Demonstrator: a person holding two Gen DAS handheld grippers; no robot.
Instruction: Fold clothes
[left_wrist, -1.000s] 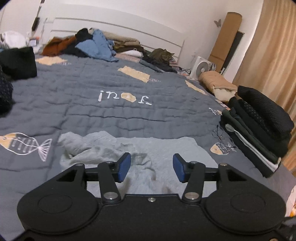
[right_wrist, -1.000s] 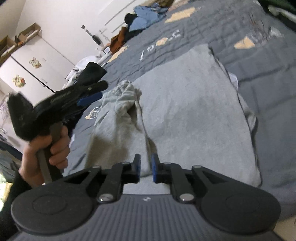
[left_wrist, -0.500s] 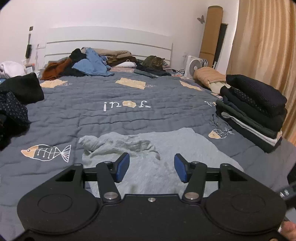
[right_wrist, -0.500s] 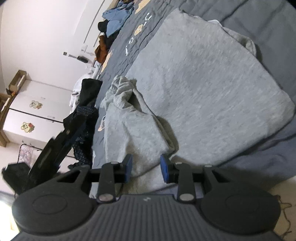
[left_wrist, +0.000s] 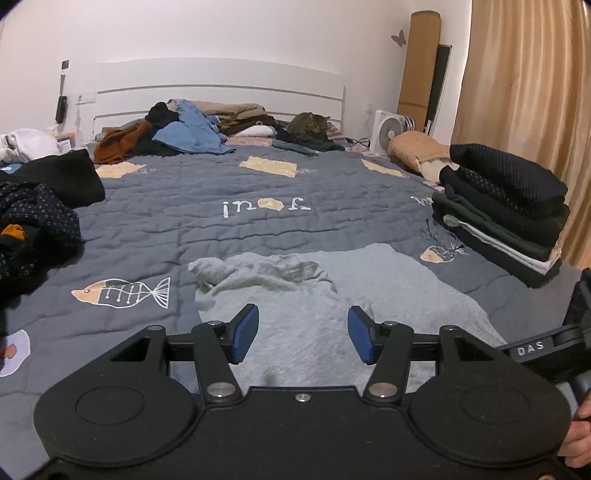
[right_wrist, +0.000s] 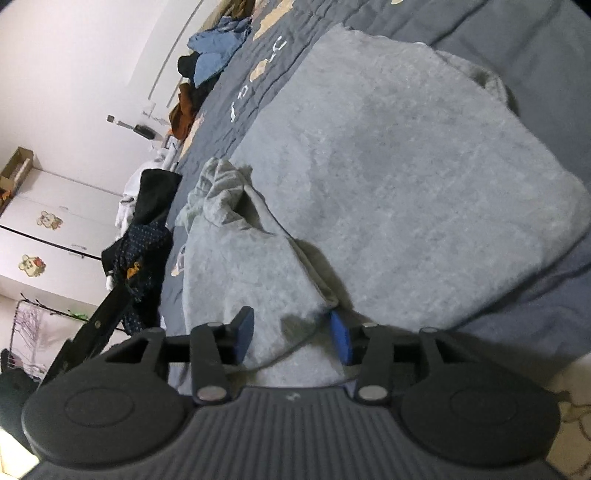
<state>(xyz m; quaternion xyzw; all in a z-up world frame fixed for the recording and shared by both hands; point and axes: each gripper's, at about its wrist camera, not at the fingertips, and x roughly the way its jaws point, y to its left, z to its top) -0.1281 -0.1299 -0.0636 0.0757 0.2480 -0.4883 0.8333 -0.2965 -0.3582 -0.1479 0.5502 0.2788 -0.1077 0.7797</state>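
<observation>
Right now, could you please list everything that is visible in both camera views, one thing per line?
grey garment: one, light grey, near edge of bed, sleeve folded over it
quilt: one, dark grey with fish prints, covering bed
folded stack: one, mostly black and dark green, right edge of bed
unfolded pile: one, blue, brown, black, beige, by headboard
dark clothes: one heap, black and dotted navy, left edge of bed
cat: one, tabby, by headboard
fan: one, white, beside bed
curtain: one, beige, right wall
wardrobe: one, white with stickers, left in right wrist view
left gripper: open above grey garment
right gripper: opening, over folded sleeve's edge
</observation>
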